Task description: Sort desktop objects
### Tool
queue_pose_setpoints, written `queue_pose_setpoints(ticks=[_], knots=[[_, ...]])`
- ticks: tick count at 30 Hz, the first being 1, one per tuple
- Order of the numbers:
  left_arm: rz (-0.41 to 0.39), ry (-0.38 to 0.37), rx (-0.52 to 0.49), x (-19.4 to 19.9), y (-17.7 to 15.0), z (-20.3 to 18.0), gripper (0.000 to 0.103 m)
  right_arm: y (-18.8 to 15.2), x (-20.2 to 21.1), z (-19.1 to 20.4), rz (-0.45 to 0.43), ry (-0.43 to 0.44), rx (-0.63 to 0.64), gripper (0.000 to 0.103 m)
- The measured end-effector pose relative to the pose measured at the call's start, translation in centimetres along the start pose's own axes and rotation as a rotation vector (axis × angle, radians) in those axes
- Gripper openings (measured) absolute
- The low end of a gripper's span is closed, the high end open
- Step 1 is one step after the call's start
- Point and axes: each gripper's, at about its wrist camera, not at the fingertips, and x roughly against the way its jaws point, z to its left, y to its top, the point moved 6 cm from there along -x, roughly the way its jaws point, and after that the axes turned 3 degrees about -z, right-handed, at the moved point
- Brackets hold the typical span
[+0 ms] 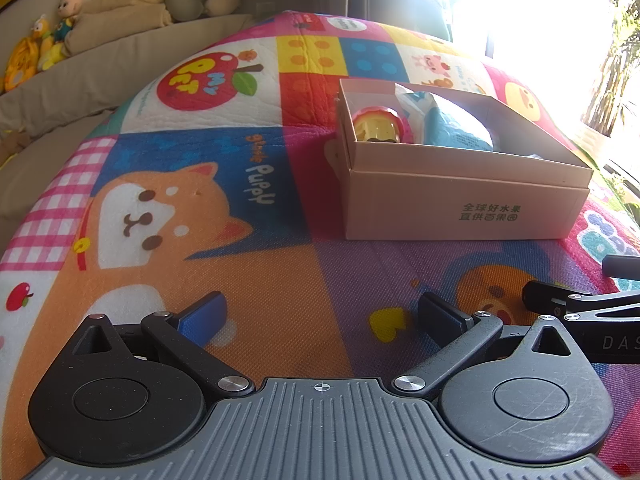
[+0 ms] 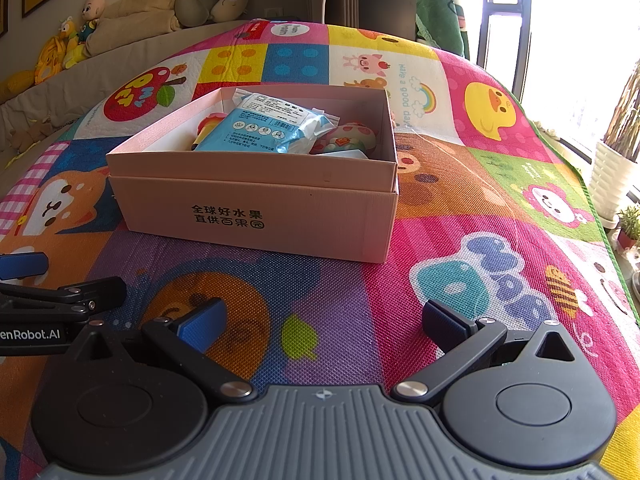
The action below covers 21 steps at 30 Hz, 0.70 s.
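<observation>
A pink cardboard box (image 2: 256, 220) with black Chinese print stands on the colourful cartoon mat (image 2: 460, 240); it also shows in the left wrist view (image 1: 460, 208). Inside lie a blue wipes packet (image 2: 264, 124), a pink and yellow round toy (image 1: 380, 126) and a pink mushroom-like toy (image 2: 352, 138). My left gripper (image 1: 322, 314) is open and empty, low over the mat, short of the box. My right gripper (image 2: 322, 320) is open and empty, low over the mat in front of the box.
The mat (image 1: 208, 200) covers a raised surface. A beige sofa (image 2: 132, 40) with plush toys (image 2: 80, 12) and a neck pillow (image 2: 212, 0) runs along the back left. A bright window (image 2: 560, 40) and potted plants (image 2: 616, 168) are at the right.
</observation>
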Motion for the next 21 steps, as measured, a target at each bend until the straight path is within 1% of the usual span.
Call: queue_pose_setpoints(ticks=[9, 16, 21], knots=[[0.001, -0.001, 0.002, -0.01, 0.01, 0.05, 0.103, -0.01, 0.00, -0.01, 0.000, 0.000, 0.000, 0.103], [0.036, 0.015, 0.011, -0.03, 0.16, -0.11, 0.103, 0.00, -0.04, 0.05, 0.000, 0.000, 0.000, 0.103], [0.027, 0.013, 0.007, -0.08, 0.09, -0.08, 0.103, -0.01, -0.04, 0.03, 0.000, 0.000, 0.000, 0.103]])
